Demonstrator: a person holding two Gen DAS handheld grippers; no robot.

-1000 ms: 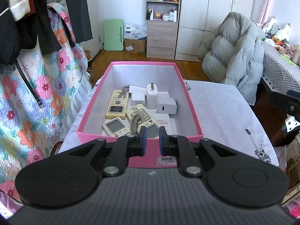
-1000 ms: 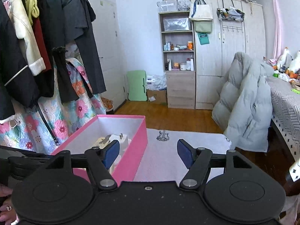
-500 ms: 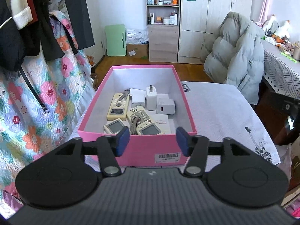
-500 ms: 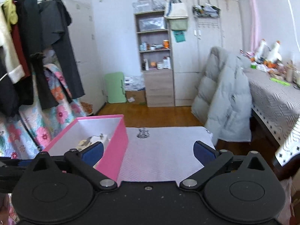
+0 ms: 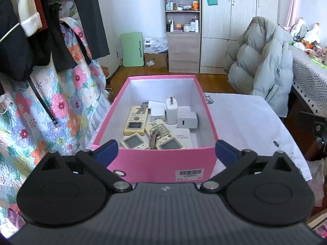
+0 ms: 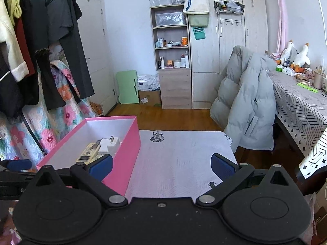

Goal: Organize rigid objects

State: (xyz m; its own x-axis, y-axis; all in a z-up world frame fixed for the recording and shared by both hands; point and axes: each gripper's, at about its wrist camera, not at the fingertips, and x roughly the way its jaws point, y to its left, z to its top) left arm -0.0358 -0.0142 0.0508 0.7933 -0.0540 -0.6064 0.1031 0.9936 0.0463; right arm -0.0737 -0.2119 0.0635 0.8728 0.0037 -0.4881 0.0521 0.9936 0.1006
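A pink box (image 5: 155, 161) stands on the white-clothed table (image 5: 245, 122). Inside lie three beige remotes (image 5: 136, 120) (image 5: 133, 141) (image 5: 165, 138), a bunch of keys (image 5: 154, 137) on the nearest remote, and white chargers (image 5: 171, 110) (image 5: 187, 119). My left gripper (image 5: 166, 150) hovers just before the box's near wall, its jaws opening wide with nothing held between them. My right gripper (image 6: 161, 163) hangs open and empty over the cloth, to the right of the box (image 6: 130, 143).
Hanging clothes (image 5: 30, 40) and a floral quilt (image 5: 40, 112) crowd the left side. A grey puffer jacket (image 5: 263, 61) drapes a chair beyond the table. A second table with a patterned cloth (image 6: 302, 106) is at the right. Shelves and wardrobes (image 6: 173, 61) line the far wall.
The left jaws went from nearly shut to spread wide. The right jaws widened too. Both hands stayed about where they were.
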